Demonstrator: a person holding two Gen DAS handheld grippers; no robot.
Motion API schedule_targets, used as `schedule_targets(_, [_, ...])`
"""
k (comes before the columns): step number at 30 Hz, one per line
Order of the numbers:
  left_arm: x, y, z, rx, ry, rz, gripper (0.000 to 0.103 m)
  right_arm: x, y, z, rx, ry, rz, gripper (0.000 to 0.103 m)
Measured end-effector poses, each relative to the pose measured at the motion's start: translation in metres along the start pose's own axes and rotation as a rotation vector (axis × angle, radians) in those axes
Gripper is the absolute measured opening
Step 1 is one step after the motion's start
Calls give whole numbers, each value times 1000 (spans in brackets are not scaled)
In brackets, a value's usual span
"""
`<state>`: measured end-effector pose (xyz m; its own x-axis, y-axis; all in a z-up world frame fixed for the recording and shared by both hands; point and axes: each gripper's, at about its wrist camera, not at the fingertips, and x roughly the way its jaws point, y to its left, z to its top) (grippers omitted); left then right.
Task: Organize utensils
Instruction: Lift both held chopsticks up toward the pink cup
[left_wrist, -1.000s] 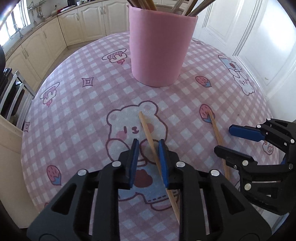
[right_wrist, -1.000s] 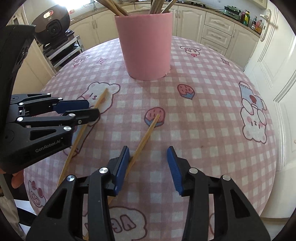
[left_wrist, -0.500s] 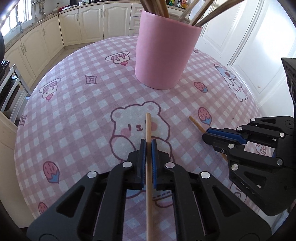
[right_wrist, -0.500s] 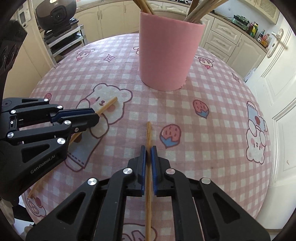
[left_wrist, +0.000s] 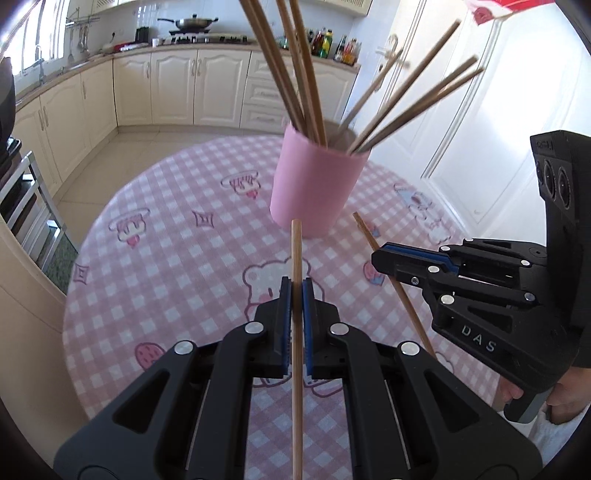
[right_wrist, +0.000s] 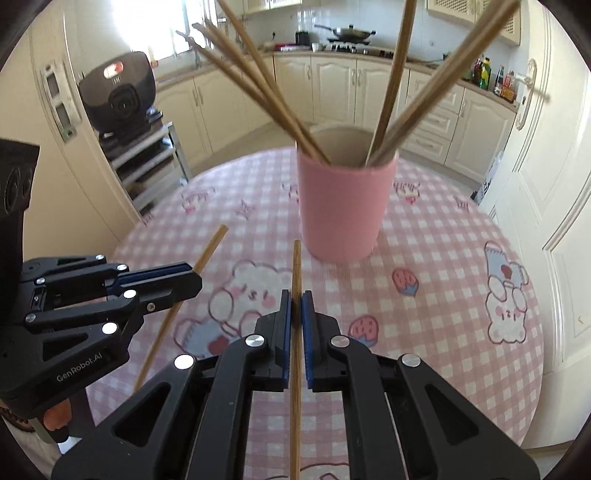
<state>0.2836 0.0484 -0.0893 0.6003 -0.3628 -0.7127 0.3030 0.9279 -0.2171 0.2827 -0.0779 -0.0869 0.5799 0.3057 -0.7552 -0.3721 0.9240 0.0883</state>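
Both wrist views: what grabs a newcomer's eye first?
Each gripper is clamped on a single wooden chopstick: the left gripper on the left chopstick, the right gripper on the right chopstick, both pointing toward the pink cup. That cup stands mid-table on the pink checked tablecloth, bristling with more chopsticks fanned out of its mouth.

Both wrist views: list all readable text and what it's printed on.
"DAS": side of the right claw body, seen in the left wrist view; possibly part of a longer word.
"GenRobot.AI": side of the left claw body, seen in the right wrist view.
Bottles on the counter: labels too small to read.
Black cooker: display blurred, unreadable.
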Motion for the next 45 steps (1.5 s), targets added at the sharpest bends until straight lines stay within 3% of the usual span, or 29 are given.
schedule_targets(5, [-34,-1,7,11,-72,-13,6,-22,3,9,27,-84,15,4])
schedule_targets(14, [-61,-32,25,54,-180,-22,6,-57,3,20,38,-210,43,4])
schedule_targets(32, [-88,-81,60,121,-271,-73,6,-113,-23,31,30,-368,84,4])
schedule_targets(45, [-97,-94,83,101,-316,-91,6,-141,-44,48,43,-448,110,4])
